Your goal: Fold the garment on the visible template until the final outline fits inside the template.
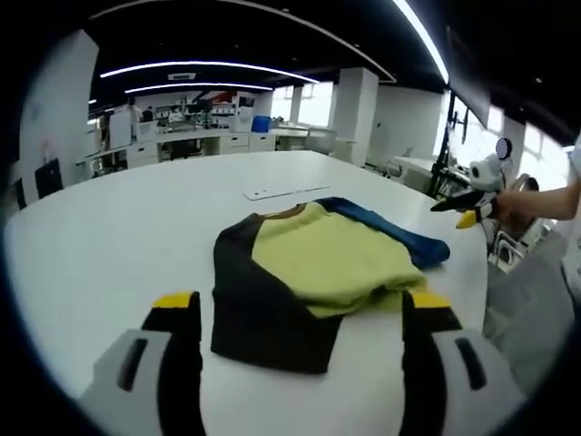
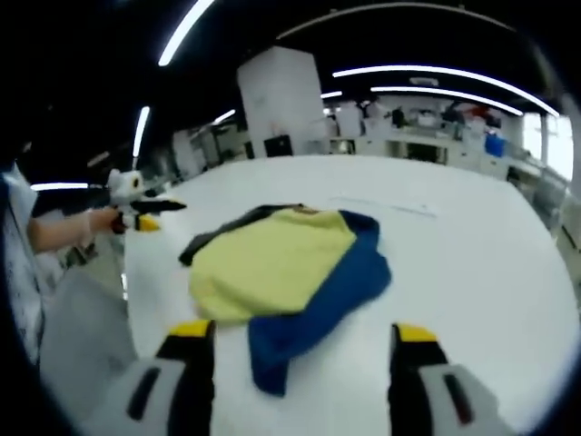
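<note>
A partly folded shirt [image 1: 309, 272] lies on a white table [image 1: 109, 236], near the edge closest to the person. Its body is pale yellow, with a black sleeve on one side and a blue sleeve [image 2: 318, 295] on the other. A faint outlined strip [image 1: 286, 191] is marked on the tabletop just beyond the shirt, toward the far edge. The left gripper [image 1: 300, 318] hovers just short of the black side, jaws spread wide and holding nothing. The right gripper [image 2: 304, 350] hovers by the blue sleeve, jaws also wide apart and empty. An office with desks [image 1: 200, 136] lies beyond the table.
</note>
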